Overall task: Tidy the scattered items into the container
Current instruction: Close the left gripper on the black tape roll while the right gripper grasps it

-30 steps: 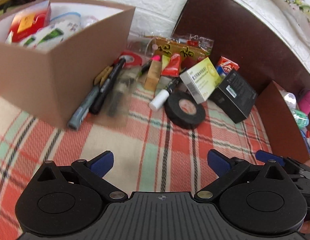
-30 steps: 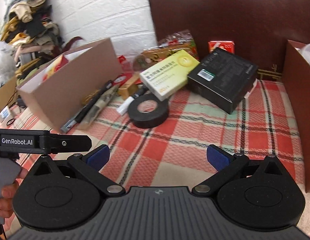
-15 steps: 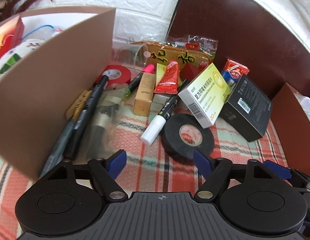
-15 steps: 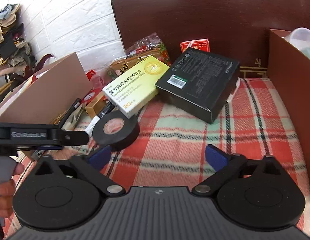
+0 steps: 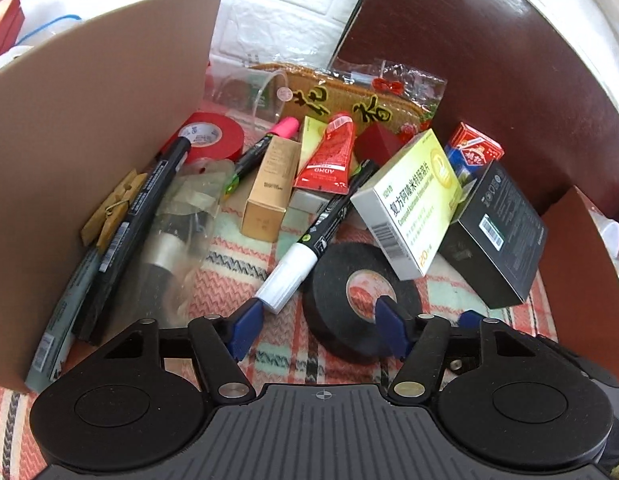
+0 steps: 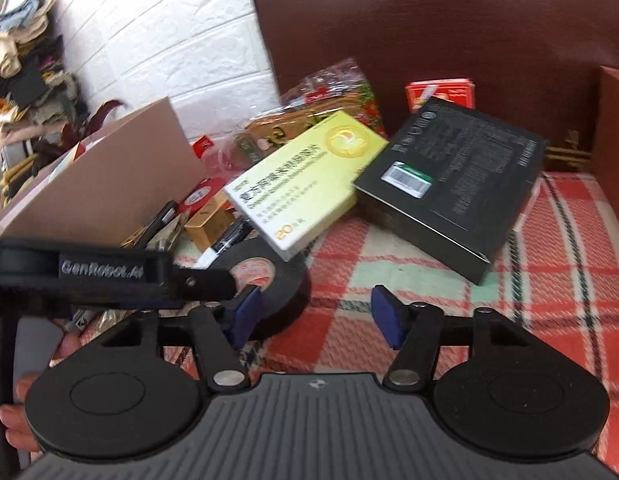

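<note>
Black tape roll [image 5: 359,300] lay flat on the plaid cloth [image 5: 237,264], directly ahead of the left gripper [image 5: 317,320]. In the left wrist view, the jaws stood released, the right blue pad over the roll's near rim and the left pad beside the white cap of a black marker [image 5: 309,248]. The cardboard container [image 5: 89,140] stood along the cloth's left edge, its wall upright. Against that wall lay a long black pen [image 5: 137,232], a wooden clothespin [image 5: 109,208] and a red tape roll [image 5: 215,136]. A tan carton [image 5: 269,188], a red tube [image 5: 329,156], a yellow-green medicine box [image 5: 413,200] and a black box [image 5: 497,232] crowded the far side of the cloth.

In the right wrist view, slightly blurred, the right gripper [image 6: 315,312] hung with jaws released, grasping nothing. The left gripper [image 6: 109,274] crossed the frame from the left edge, over the black tape roll [image 6: 269,280]. The medicine box [image 6: 305,184] leaned over the roll's far rim, and the black box [image 6: 453,184] sat just beside it.
</note>
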A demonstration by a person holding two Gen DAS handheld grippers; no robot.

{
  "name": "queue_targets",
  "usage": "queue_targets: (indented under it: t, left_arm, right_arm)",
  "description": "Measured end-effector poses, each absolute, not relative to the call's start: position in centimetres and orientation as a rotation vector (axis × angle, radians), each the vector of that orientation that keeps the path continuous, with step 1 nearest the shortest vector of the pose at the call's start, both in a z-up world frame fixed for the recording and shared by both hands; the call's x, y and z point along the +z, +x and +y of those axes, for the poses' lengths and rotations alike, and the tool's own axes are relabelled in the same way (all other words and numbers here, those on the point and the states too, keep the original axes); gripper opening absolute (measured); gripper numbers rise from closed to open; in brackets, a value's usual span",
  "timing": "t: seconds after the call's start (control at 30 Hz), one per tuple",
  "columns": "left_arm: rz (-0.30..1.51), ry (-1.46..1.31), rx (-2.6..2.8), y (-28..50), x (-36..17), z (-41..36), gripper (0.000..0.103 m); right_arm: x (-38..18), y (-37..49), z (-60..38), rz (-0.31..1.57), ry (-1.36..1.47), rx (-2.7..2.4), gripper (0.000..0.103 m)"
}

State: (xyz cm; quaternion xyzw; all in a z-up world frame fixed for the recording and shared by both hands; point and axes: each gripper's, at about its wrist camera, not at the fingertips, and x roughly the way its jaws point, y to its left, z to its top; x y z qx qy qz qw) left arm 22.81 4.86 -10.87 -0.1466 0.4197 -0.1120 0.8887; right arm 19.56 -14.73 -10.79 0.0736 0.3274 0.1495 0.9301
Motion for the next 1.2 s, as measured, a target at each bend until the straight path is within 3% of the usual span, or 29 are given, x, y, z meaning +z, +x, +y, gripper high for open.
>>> queue_targets:
  t: [0.13,0.2,0.3,0.47,0.7,0.9,1.07,1.1,1.13,1.2]
  left_arm:
    - [0.869,-0.28,-0.269,22.6,-10.7,4.3,0.053]
    - [0.87,-0.295,-0.289,22.4,-10.6,4.5,0.051]
    - [0.866,-0.326,-0.289,21.9,-10.5,5.1,0.052]
    - [0.851,-0.361,-0.273,21.4,-10.5,6.1,0.062]
    - [0.852,-0.308,-0.218,23.4,-10.7,5.5,0.06]
    - [0.812,-0.195,-0.226,24.6,-10.7,3.6,0.066]
    - [0.806,-0.211,-0.251,24.7,-10.8,4.4,0.049]
    - [0.808,-0.219,-0.257,24.5,-10.7,4.6,0.047]
    - [0.811,-0.228,-0.26,24.3,-10.6,4.8,0.044]
    - [0.825,-0.237,-0.258,23.6,-10.3,4.9,0.041]
  right_arm:
    - [-11.2,20.2,-14.2,0.679,0.146,0.325,0.058]
    - [-11.2,20.3,-14.0,0.676,0.137,0.329,0.058]
    - [-11.1,20.3,-13.8,0.672,0.115,0.332,0.058]
    - [-11.1,20.5,-13.9,0.665,0.112,0.328,0.058]
    - [-11.1,21.0,-13.5,0.664,0.126,0.316,0.055]
    - [-11.5,21.6,-13.8,0.677,0.155,0.329,0.054]
    - [-11.8,22.4,-13.7,0.687,0.146,0.352,0.054]
    - [-11.9,22.4,-13.6,0.691,0.14,0.362,0.052]
    - [-11.8,22.4,-13.5,0.696,0.136,0.373,0.04]
    - [-11.5,22.0,-13.2,0.708,0.122,0.389,0.038]
